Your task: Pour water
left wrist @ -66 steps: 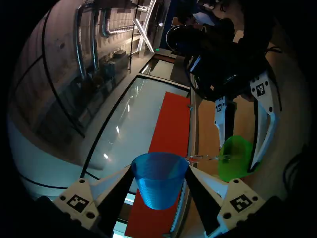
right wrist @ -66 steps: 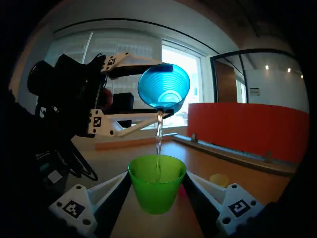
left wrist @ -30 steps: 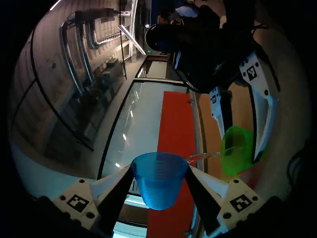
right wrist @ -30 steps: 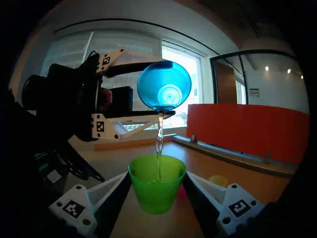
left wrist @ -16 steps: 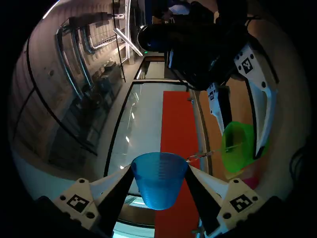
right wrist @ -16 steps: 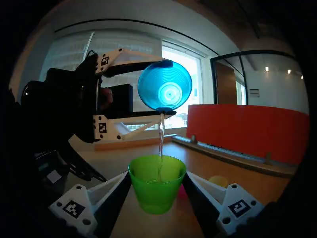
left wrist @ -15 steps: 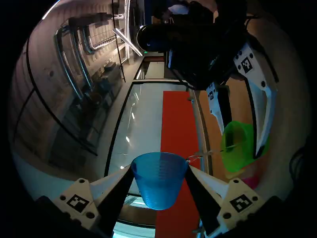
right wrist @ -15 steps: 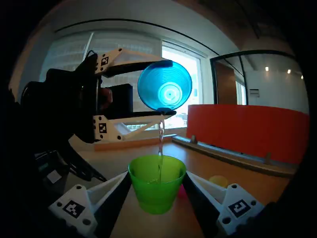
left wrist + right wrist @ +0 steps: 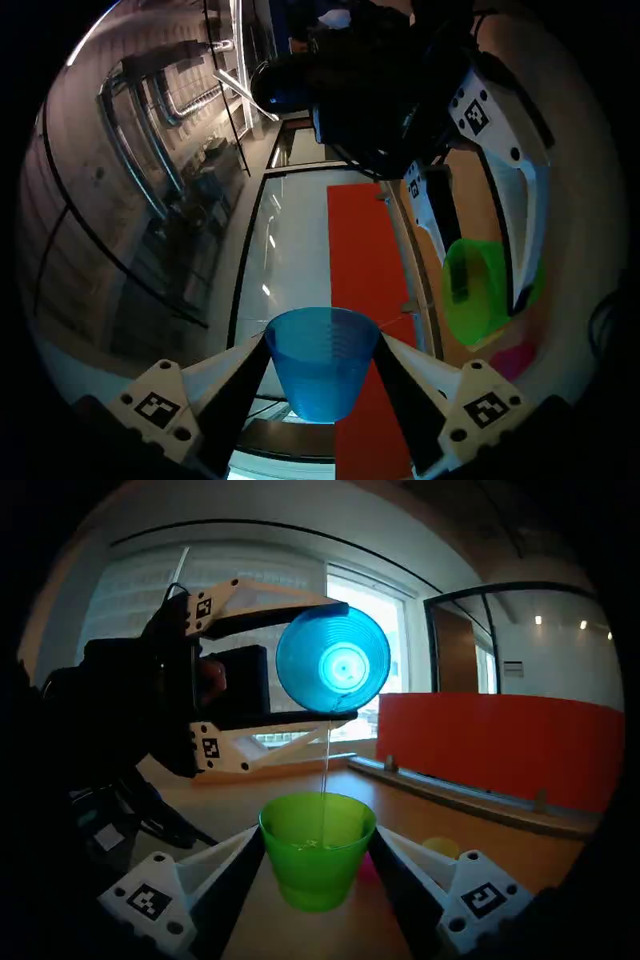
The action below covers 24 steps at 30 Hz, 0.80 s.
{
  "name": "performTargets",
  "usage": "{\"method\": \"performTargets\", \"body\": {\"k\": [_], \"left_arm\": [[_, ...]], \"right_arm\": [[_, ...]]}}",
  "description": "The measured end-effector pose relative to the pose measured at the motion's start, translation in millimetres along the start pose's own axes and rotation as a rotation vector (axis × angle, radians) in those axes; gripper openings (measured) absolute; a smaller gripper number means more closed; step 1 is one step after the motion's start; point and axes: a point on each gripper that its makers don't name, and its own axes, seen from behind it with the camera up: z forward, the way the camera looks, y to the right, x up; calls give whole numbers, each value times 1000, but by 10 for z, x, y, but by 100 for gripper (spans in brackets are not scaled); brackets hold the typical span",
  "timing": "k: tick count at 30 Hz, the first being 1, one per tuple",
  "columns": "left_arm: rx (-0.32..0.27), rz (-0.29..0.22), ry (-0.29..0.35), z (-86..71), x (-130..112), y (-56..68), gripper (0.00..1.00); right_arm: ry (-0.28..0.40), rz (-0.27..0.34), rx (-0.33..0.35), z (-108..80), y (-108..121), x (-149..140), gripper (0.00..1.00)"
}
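My left gripper is shut on a blue plastic cup, tipped far over on its side. In the right gripper view that blue cup faces me mouth-on, held high between the left gripper's white fingers. A thin thread of water falls from its lower rim into the green cup. My right gripper is shut on this upright green cup, which holds water. In the left gripper view the green cup shows at the right between the right gripper's white fingers.
A wooden tabletop lies under the cups, with a red partition behind it. A small yellow object and a pink one sit on the table beside the green cup. Dark cables lie at the left. Bright windows are behind.
The blue cup has tipped further, its mouth turned more towards the right gripper's camera. The water stream has thinned to a fine thread. The green cup has stayed in place.
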Motion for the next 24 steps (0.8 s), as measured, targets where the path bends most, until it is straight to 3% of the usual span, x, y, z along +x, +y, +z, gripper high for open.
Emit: {"method": "performTargets", "body": {"k": [8,14,20,24], "left_arm": [[-4,-1,2,4,11,28,87],[-8,-48,-1,17,-25,50,87],[-11,-160,-25,36,-167,71,88],[-24,-277,-39,38,-255,128,87]], "right_arm": [[3,1,-2,-2,13,16,90],[4,-1,-5,-4,24,27,90],[5,-2,-8,-15,32,39,90],[8,-3,-12,-29,45,38,90]]}}
